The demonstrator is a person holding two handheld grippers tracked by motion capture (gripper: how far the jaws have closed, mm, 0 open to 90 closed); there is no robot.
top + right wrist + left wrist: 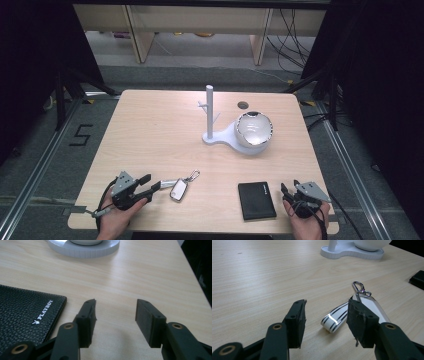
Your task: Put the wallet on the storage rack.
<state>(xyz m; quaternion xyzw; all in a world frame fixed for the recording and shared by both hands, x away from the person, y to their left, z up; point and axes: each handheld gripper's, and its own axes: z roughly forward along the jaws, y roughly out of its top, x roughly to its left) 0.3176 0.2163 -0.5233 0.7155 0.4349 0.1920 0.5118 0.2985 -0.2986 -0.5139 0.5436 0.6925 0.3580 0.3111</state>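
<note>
I am sitting at the approach step, as I judge it: nothing is being gripped yet. My left gripper (152, 186) is lying at the lower left of the high view, jaws spread wide, and the key fob (342, 316) with its striped strap and metal clasp (360, 288) is resting just ahead, partly behind the right-hand jaw. Whether that jaw is touching it I cannot tell. The next move is probably calling for easing forward to straddle the strap. My right gripper (115, 315) is hanging released over bare table (140, 275), just beside the black wallet (25, 315) at lower right. The white stand (214, 120) and its bowl (254, 129) are standing well apart, mid-frame.
</note>
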